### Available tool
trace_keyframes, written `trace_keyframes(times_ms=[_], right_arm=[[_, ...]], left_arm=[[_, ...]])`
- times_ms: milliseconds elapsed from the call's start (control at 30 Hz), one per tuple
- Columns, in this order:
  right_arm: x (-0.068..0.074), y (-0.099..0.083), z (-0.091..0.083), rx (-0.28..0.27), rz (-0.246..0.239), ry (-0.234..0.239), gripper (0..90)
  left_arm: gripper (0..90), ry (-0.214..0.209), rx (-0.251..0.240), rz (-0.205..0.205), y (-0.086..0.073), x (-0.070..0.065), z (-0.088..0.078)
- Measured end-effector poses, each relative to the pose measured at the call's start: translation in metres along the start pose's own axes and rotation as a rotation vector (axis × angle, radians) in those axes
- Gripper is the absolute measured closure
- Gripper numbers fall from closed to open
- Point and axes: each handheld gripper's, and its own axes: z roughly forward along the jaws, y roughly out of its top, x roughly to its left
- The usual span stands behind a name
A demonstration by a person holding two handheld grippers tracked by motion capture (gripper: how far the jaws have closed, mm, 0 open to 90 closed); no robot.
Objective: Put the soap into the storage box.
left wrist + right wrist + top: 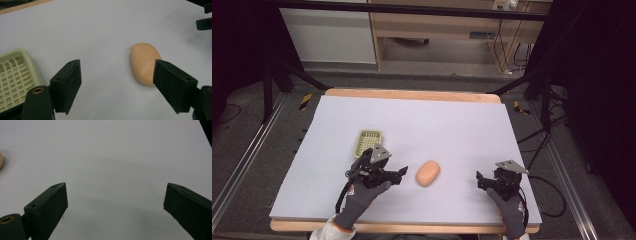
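Observation:
A peach oval soap bar (428,173) (145,63) lies on the white table sheet (422,122). A pale green slotted soap dish (368,141) (15,75) sits empty behind and to the left of it. My left gripper (402,175) (117,71) is open just left of the soap. In the left gripper view its right jaw overlaps the bar's near edge, and nothing is between the jaws. My right gripper (480,181) (115,187) is open over bare sheet, well to the right of the soap. A sliver of the soap (1,159) shows at the left edge of the right gripper view.
The sheet lies on a wooden board (412,94) whose edge shows at the back and front. Metal rails (242,160) run along both sides of the table. The other gripper's black jaws (203,23) show at the top right of the left gripper view.

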Motion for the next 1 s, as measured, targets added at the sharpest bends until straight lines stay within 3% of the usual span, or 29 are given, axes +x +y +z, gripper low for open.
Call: trace_keyframes(times_ms=[1000], right_arm=[[0.001, 0.001, -0.001, -0.012, -0.002, 0.01, 5.8]], left_arm=[[21.4, -0.052, 0.072, 0.031, 0.008, -0.024, 0.037]])
